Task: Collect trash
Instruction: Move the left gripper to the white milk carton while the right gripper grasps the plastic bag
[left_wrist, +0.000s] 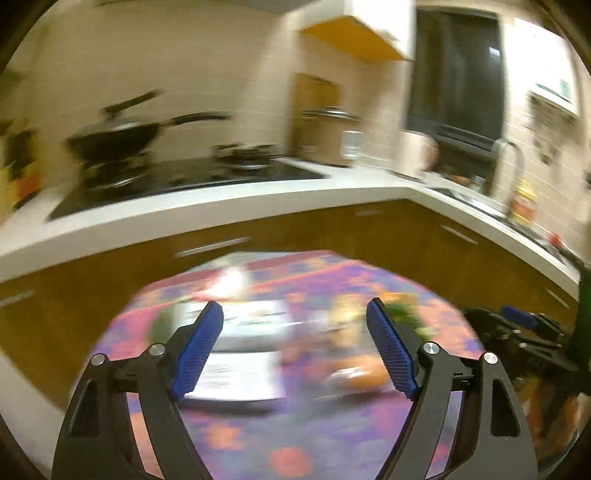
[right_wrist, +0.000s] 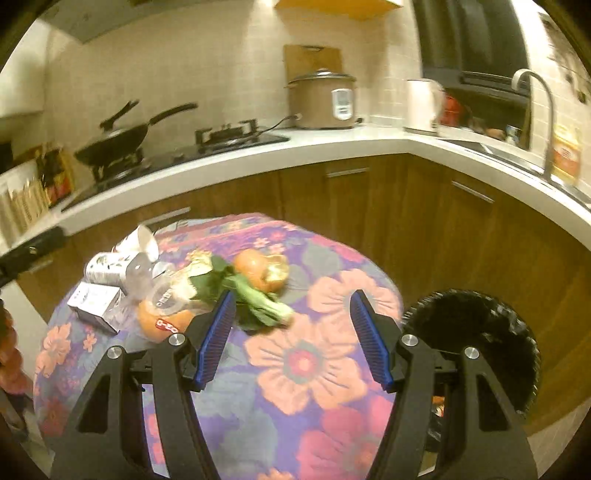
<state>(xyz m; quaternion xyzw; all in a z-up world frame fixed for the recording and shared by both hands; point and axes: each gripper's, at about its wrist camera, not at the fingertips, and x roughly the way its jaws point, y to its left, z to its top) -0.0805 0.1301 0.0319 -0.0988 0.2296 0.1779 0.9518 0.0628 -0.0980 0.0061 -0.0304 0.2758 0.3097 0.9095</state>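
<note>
Leafy green (right_wrist: 255, 299) between parted jaws

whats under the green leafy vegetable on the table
The green leafy vegetable lies directly on the round table's floral purple cloth. Its leaves reach the orange peel behind. Whatever is beneath the cloth is covered.

Left gripper (left_wrist: 295, 349) fingers (left_wrist: 197, 350) spread wide, empty, above blurred trash on floral table (left_wrist: 258, 443).
</note>
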